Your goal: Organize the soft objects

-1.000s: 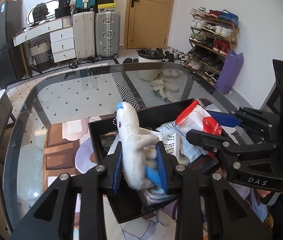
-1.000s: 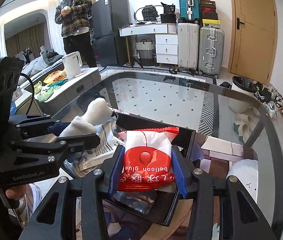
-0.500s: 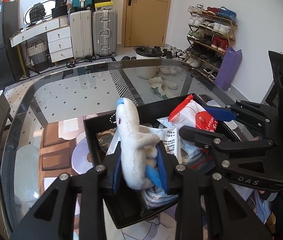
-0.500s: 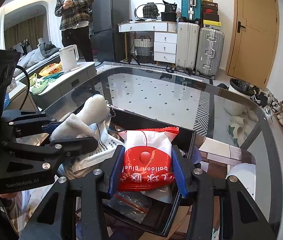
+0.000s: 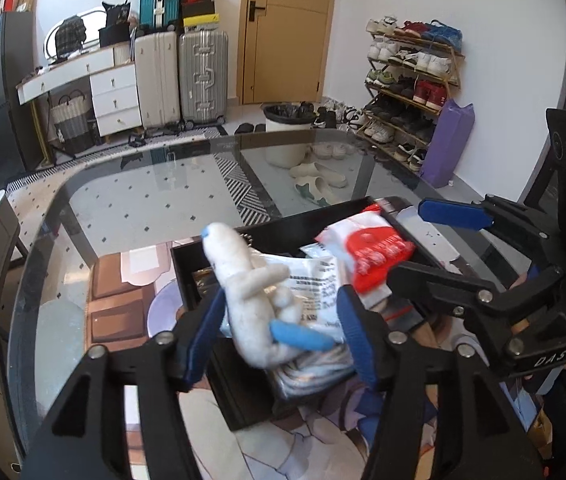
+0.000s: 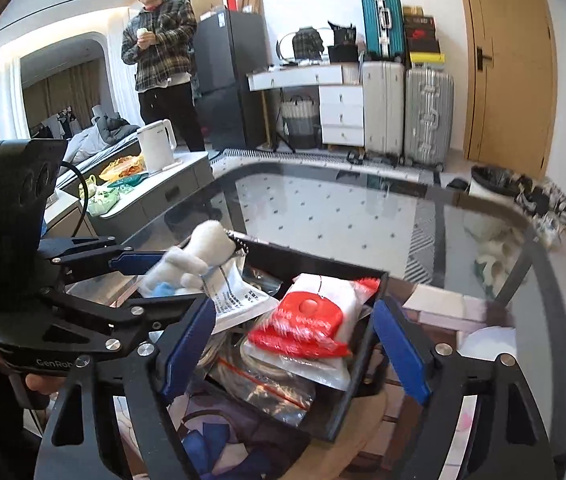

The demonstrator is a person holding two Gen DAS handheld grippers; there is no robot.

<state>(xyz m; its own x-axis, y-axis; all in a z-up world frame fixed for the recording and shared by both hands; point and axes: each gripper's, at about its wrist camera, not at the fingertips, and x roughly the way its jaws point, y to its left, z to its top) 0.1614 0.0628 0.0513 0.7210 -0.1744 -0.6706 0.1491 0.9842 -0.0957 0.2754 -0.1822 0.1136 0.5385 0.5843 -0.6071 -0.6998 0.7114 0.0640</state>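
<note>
A black tray (image 5: 243, 408) (image 6: 347, 408) on the glass table holds several plastic packets. A white plush shark with blue fins (image 5: 251, 304) (image 6: 199, 256) tips to the right between the spread pads of my left gripper (image 5: 279, 332), which is open just above the tray. A red and white balloon-glue packet (image 6: 311, 320) (image 5: 367, 248) lies loose in the tray between the wide-open pads of my right gripper (image 6: 295, 344). Each gripper shows in the other's view, the left (image 6: 131, 280) and the right (image 5: 439, 248).
The glass table (image 5: 143, 208) stretches ahead of the tray. A printed mat (image 5: 115, 304) lies under the tray. A man in a plaid shirt (image 6: 159, 60) stands beyond the table's far left. Suitcases (image 5: 187, 76) and a shoe rack (image 5: 411, 92) line the walls.
Both grippers have opened. The plush shark was let go and leans to the right. The red packet dropped out of the right gripper into the tray.
</note>
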